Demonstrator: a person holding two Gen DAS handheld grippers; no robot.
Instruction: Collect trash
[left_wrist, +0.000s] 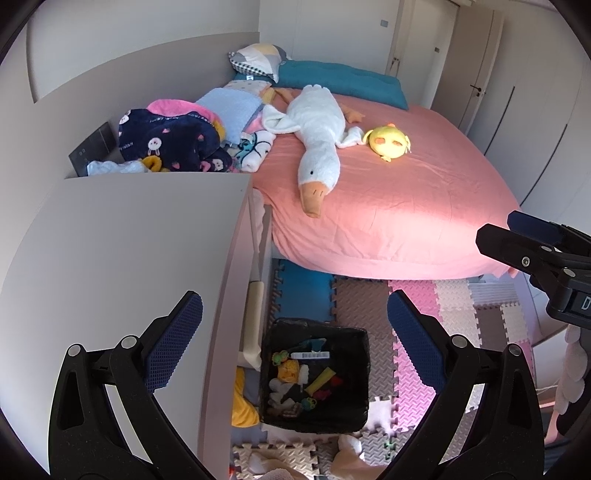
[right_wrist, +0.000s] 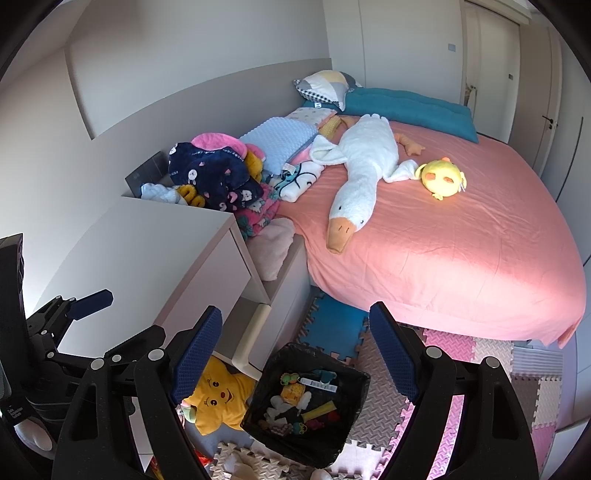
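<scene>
You hold both tools high over the room, each spread wide and carrying nothing: the left hand-held gripper (left_wrist: 295, 334) hangs released above the edge of the pale grey table (left_wrist: 122, 240), and the right hand-held gripper (right_wrist: 295, 350) hangs released just beside it, over the floor. Directly below both sits the black-lined square trash bin (right_wrist: 352, 406) on the pastel foam puzzle-mat floor (left_wrist: 365, 299), between the table and the pink-sheeted bed (left_wrist: 406, 192). It already holds a heap of small colourful scraps (left_wrist: 306, 384), yellow, white, green and red, so most of the collecting looks done. The bin likely stands there so that you can drop in pieces from either the bed or the table. On the bed lie a long white plush goose (left_wrist: 317, 136), a round yellow plush chick (left_wrist: 389, 141) and a pile of folded blankets (left_wrist: 177, 142); these look like belongings, not trash. A yellow smiling plush toy (right_wrist: 218, 400) lies on the floor beside the bin.
</scene>
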